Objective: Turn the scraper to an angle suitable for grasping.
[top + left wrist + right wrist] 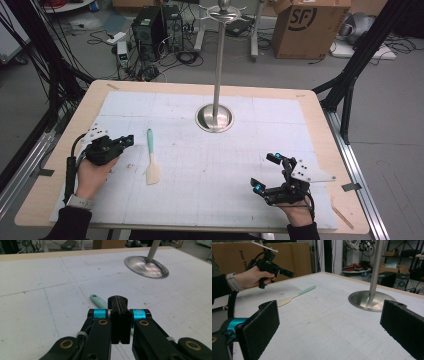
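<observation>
While the left gripper [119,315] hovers with fingers pressed together, empty, just short of the spatula [151,157], they should spread before straddling its handle; right gripper [270,172] fingers stand wide.

A small spatula [151,159] is seen lying flat on the white mat at the left of the desk. Its mint-green handle points toward the far edge, while its pale, cream-coloured blade, widening at the end, lies toward the near edge.
</observation>
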A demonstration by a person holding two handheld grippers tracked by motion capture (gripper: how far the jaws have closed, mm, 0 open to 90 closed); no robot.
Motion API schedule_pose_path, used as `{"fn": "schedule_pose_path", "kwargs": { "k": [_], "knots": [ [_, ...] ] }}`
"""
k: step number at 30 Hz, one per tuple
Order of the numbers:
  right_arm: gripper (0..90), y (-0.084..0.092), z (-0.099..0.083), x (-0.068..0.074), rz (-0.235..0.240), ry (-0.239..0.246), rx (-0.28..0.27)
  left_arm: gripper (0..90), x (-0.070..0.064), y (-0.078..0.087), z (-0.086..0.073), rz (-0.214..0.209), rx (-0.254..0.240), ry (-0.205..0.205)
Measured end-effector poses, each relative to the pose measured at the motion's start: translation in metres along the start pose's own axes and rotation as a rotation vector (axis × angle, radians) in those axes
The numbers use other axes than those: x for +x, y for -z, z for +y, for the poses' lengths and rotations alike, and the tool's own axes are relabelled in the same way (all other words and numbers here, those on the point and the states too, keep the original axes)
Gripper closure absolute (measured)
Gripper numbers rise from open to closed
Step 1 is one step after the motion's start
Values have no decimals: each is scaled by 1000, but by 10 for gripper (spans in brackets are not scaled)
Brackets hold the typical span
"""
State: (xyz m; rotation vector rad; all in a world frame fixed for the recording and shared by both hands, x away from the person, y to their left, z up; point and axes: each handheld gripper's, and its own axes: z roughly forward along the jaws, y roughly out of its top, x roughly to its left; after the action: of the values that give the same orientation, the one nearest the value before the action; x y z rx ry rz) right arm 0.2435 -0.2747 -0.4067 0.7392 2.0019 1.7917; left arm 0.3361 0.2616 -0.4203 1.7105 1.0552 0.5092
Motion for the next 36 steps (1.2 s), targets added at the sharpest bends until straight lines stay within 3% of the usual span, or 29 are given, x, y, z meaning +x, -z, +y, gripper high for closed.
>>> {"fn": "schedule_pose_path", "kwargs": {
  "k": [3, 5, 9, 17, 26, 36],
  "knots": [
    [11, 1, 0, -1, -2, 0, -4, 896, 2, -15, 6, 24, 54, -4],
    [11, 1, 0, -1, 0, 4, -7, 896, 4, -22, 8, 39, 55, -5],
    [11, 1, 1, -1, 13, 16, -15, 896, 7, -35, 11, 57, 110, -15],
    [11, 2, 1, -2, 21, 14, -14, 895, 14, -52, 8, 93, 160, 16],
    [12, 2, 1, -2, 16, 19, -21, 895, 14, -64, 1, 106, 193, -16],
    [12, 2, 1, -1, 7, 32, -23, 896, 7, -75, 1, 83, 241, -47]
  ]
}}
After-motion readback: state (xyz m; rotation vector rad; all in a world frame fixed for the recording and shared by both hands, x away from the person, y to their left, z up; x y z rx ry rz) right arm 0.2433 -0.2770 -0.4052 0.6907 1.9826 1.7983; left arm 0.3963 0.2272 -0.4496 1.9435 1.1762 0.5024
